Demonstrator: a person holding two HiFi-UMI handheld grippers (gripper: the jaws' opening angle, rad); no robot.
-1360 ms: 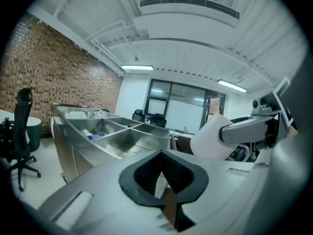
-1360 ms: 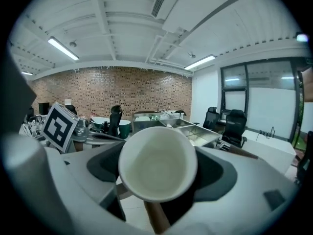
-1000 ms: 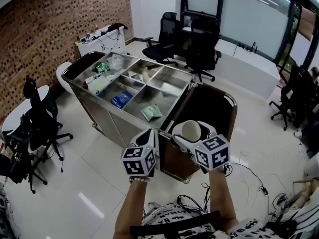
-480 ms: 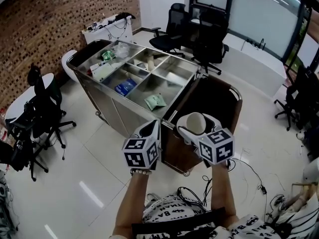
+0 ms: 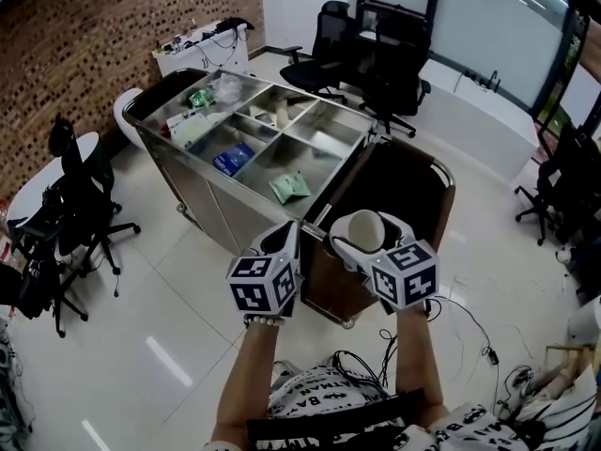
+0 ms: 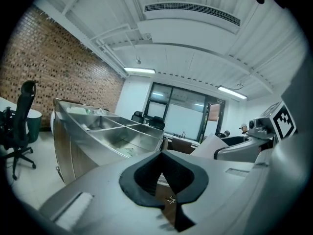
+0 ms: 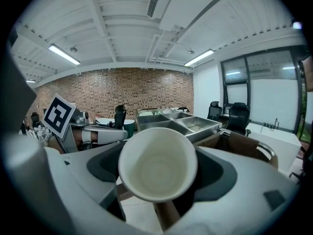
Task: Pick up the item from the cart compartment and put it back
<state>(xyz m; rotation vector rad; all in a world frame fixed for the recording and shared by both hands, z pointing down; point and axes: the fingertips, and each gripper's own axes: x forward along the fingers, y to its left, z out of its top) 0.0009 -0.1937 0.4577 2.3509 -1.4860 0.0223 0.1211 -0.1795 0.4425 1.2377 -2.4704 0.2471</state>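
Observation:
My right gripper (image 5: 367,240) is shut on a white paper cup (image 5: 366,230), held above the near end of the cart with its mouth facing the camera (image 7: 157,163). Beside it on the left, my left gripper (image 5: 283,242) is shut with nothing between its pads (image 6: 164,155). Ahead stands the steel cart (image 5: 218,209), with several open compartments on top. A green packet (image 5: 289,188) lies in the nearest compartment and a blue packet (image 5: 232,159) in the one to its left. Farther compartments hold more small items.
A brown bin (image 5: 397,193) with a dark inside hangs at the cart's near right end, just below the cup. Black office chairs stand at the left (image 5: 80,209) and at the back (image 5: 394,83). Cables (image 5: 470,322) lie on the tiled floor at the right.
The head view has shifted slightly. Both grippers stay where they were, and the cup remains in the right one.

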